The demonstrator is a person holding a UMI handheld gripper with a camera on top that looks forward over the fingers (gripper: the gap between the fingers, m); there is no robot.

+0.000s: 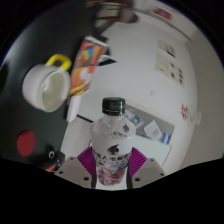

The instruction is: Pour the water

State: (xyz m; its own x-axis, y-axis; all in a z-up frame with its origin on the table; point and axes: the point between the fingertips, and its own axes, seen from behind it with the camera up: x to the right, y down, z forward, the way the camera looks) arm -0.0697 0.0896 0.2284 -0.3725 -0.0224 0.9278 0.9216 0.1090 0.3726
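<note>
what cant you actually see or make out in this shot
- Water bottle, gripper view: its base is hidden behind the fingers, so the fill level cannot be told.
- Gripper: whether the pads press on the bottle or leave a gap is unclear.
- White cup: its inside is too dim to tell if it holds anything.
- Colourful packet beyond the cup: print too small to read.

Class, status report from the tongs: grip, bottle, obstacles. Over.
Tongs shut on capped water bottle, upright. White mug beyond, on table. Nothing between bottle and mug.
</note>
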